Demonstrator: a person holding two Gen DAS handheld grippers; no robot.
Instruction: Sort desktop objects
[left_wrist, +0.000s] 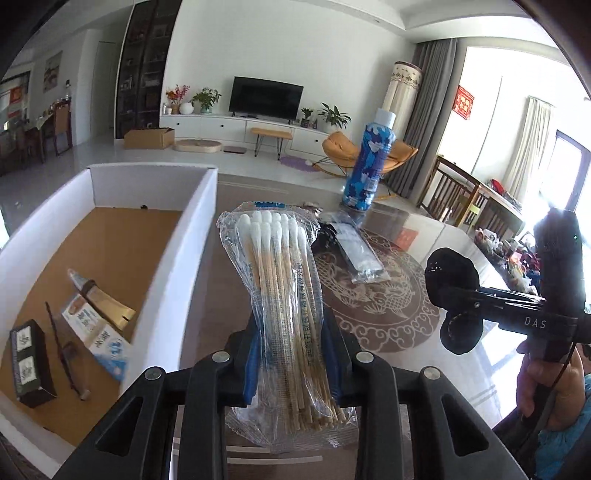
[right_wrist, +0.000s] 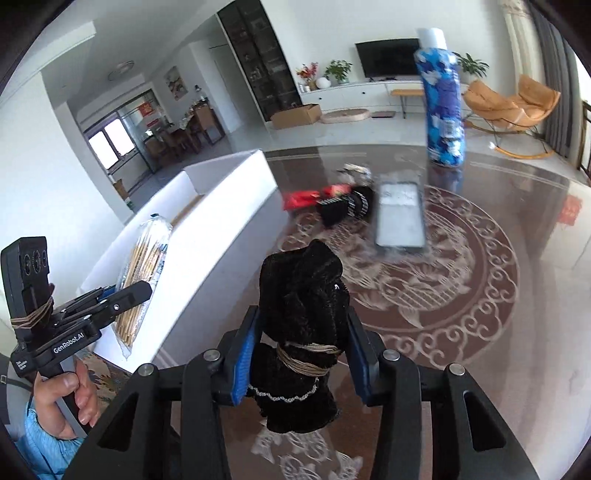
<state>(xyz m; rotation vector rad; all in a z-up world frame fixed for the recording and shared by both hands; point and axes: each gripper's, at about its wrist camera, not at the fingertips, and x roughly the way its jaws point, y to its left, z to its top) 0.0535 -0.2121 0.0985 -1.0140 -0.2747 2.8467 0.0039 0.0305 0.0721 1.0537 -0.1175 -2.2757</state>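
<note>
Swabs (left_wrist: 284, 295) clamped in my left claw (left_wrist: 291, 354), black cloth (right_wrist: 301, 332) in my right (right_wrist: 301, 360); both lifted, likely bound for box (left_wrist: 162, 258).

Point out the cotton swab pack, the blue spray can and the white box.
cotton swab pack (left_wrist: 284, 295), left wrist view, middle of the sticks.
blue spray can (right_wrist: 443, 107), right wrist view, patterned body.
white box (left_wrist: 184, 258), left wrist view, right wall.
</note>
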